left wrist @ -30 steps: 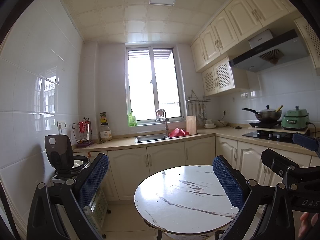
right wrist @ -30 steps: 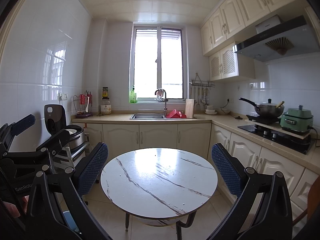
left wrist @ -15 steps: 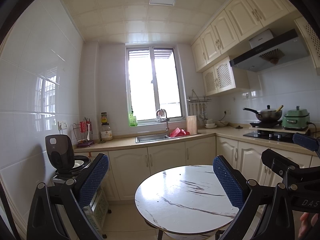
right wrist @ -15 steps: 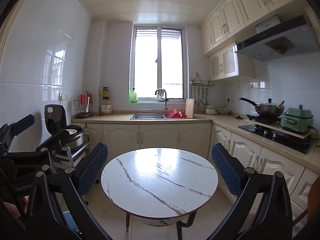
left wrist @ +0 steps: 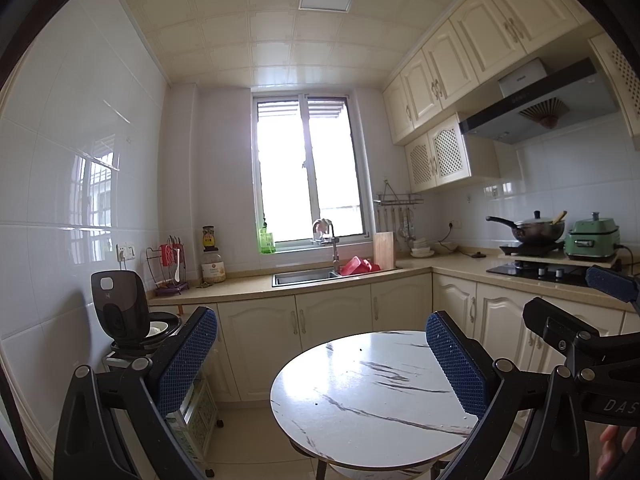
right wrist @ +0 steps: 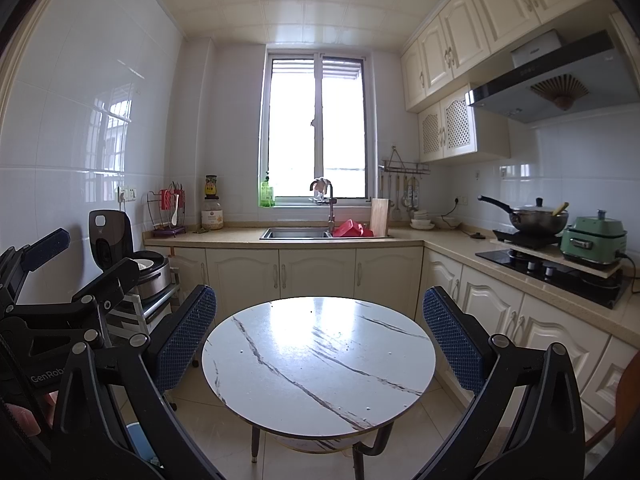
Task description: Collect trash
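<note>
Presently both the left gripper (left wrist: 320, 364) and the right gripper (right wrist: 320, 340) are held with jaws spread wide and empty above the round marble table (right wrist: 280, 392). No trash is identifiable; only tiny specks (left wrist: 361, 348) mark the tabletop. Advisable: survey the floor and countertop (right wrist: 240, 239) before committing either gripper.

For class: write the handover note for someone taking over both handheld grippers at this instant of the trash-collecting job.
Left gripper: open, empty, held over the left side of the round marble table.
Right gripper: open, empty, centred over that table.
Trash: no piece big enough to identify; only small dark specks on the tabletop. A blue container shows on the floor at left, possibly a bin.
Done: nothing picked up.
Left: find trash, grasp it, bin it.
</note>
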{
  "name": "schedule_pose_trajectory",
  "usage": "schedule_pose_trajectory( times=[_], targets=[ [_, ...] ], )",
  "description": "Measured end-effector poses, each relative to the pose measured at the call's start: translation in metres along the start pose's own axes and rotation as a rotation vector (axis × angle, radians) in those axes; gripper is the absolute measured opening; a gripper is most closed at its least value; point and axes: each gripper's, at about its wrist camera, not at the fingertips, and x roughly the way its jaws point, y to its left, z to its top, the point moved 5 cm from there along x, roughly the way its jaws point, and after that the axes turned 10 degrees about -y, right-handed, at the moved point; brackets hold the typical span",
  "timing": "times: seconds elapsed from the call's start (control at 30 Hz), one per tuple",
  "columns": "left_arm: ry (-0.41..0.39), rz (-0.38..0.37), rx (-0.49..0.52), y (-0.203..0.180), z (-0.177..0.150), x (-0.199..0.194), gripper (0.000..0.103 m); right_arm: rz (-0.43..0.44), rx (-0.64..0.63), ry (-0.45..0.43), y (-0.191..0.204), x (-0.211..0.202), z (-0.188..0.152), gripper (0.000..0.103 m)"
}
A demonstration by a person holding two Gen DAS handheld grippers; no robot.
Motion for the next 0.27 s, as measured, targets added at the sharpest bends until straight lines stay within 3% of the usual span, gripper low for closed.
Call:
schedule_pose_trajectory(
  times=[0.27],
  targets=[
    [0.0,0.0,-0.001,0.0015,-0.0015,0.001,0.102,0.0,0.0,-0.002,0.0,0.0001,-0.0002,0.103]
  ],
)
